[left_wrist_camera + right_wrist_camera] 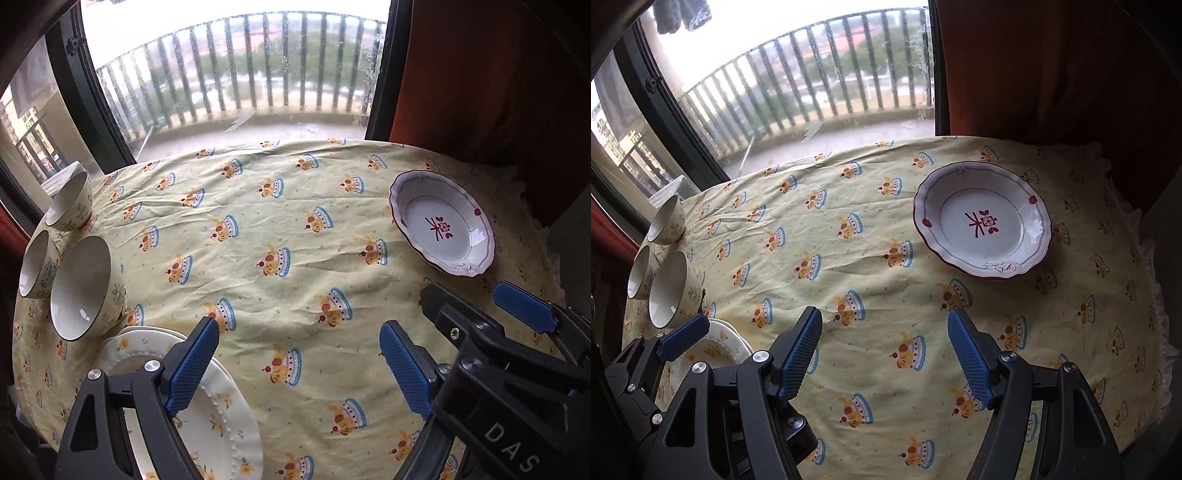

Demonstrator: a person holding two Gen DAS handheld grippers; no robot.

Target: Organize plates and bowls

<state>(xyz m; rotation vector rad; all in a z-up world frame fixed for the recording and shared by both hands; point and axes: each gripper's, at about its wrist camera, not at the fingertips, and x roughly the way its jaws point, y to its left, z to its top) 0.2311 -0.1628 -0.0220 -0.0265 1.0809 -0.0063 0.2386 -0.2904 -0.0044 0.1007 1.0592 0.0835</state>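
A scalloped, red-rimmed white plate (pixel 441 223) (pixel 982 219) lies alone at the far right of the table. Three cream bowls stand grouped on the left: one at the back (pixel 70 201) (pixel 666 219), one at the edge (pixel 37 264) (pixel 639 271), and a larger one in front (pixel 83 288) (pixel 670 293). Stacked cream floral plates (pixel 221 417) (pixel 716 345) lie near left, partly under my left gripper (pixel 299 365). It hovers open over the cloth, holding nothing. My right gripper (pixel 884 360) is open and empty too, short of the red-rimmed plate. Its blue finger (pixel 524 306) shows beside the left one.
A yellow patterned tablecloth (pixel 879 266) covers the round table. Its frilled edge (pixel 1156 295) drops off at the right. A window with a balcony railing (pixel 236 81) stands behind the table. An orange curtain (pixel 1034 74) hangs at the back right.
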